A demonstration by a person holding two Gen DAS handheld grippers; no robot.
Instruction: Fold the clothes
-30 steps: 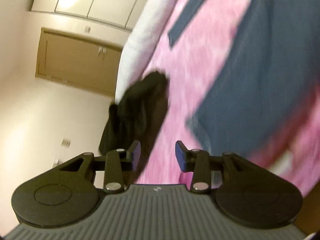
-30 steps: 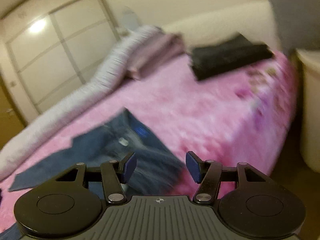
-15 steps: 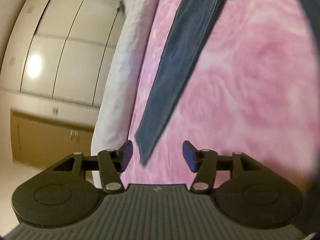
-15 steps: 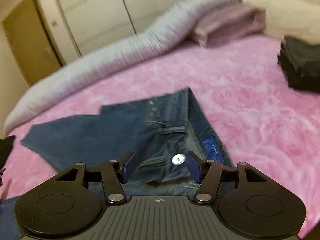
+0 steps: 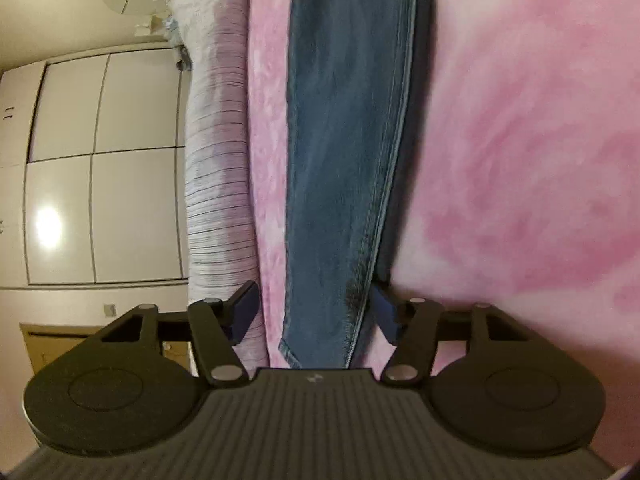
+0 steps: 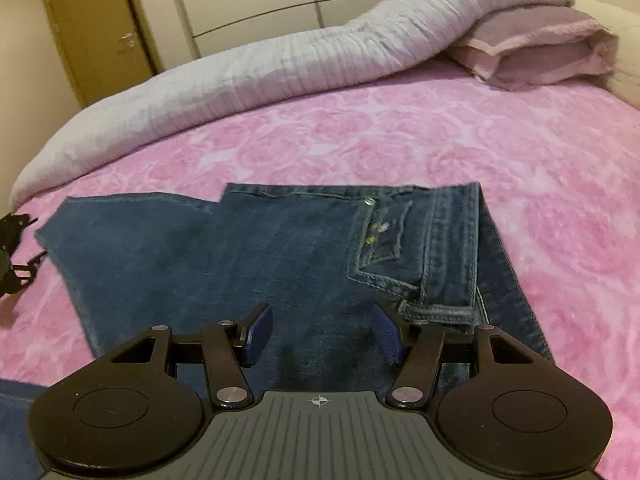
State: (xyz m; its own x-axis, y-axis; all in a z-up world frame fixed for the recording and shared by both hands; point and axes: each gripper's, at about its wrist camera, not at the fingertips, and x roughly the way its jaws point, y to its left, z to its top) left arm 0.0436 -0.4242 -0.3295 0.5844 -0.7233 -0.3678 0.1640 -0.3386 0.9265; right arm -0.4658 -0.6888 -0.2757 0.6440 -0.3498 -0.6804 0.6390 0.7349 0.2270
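Jeans [image 6: 256,256] lie flat on pink bed [image 6: 520,168], waistband toward pillow end. Both hand-held grippers released: left [image 5: 316,312] astride leg hem, right [image 6: 320,332] probably just above hip. Next: clench, fold over.

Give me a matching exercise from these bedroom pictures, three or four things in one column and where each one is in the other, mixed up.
Things:
1. jeans
2. grey duvet
3. pillow
4. door

Places:
A. far right, at the head of the bed
B. behind the bed, on the left
C. flat on the pink blanket
D. bunched along the bed's far edge

Pairs: 1-C, 2-D, 3-A, 4-B
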